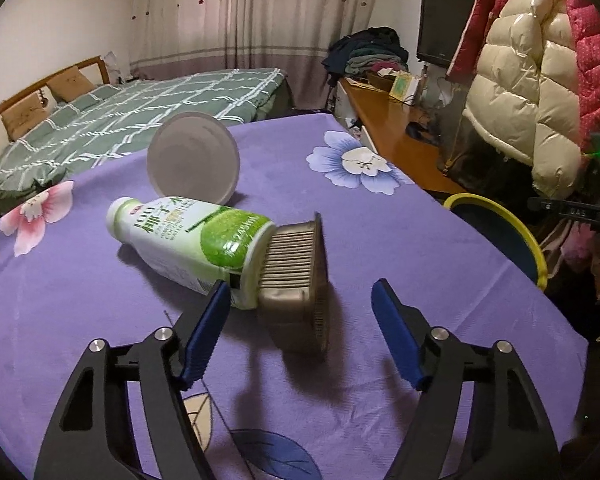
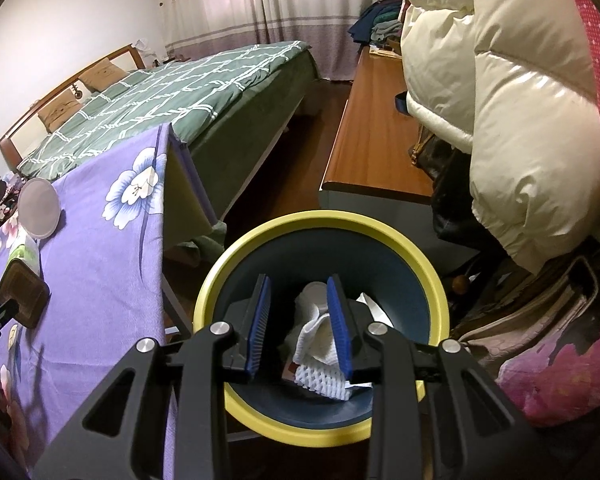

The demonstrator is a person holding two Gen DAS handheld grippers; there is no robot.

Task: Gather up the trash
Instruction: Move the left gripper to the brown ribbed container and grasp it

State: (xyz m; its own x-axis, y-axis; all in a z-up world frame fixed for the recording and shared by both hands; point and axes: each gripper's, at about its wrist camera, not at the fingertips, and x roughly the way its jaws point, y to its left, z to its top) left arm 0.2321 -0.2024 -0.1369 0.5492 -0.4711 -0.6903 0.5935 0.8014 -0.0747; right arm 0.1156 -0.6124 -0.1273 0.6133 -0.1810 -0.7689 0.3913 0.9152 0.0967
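The left hand-held gripper [image 1: 298, 300] is shown wide and empty on approach to the brown tray [image 1: 300, 276] (tipped against the bottle [image 1: 188, 240]) on the desk [image 1: 420, 280]. The right hand-held gripper [image 2: 298, 318] is held narrow and empty over the bin [image 2: 324, 220]; closure on the tray is judged next

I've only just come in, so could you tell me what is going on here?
A person with a gripper in each hand is clearing trash from the purple-clothed table. The left gripper, open, hovers by a brown tray beside a lying green bottle and white cup. The right gripper, empty, is above the yellow-rimmed bin, which holds white scraps.
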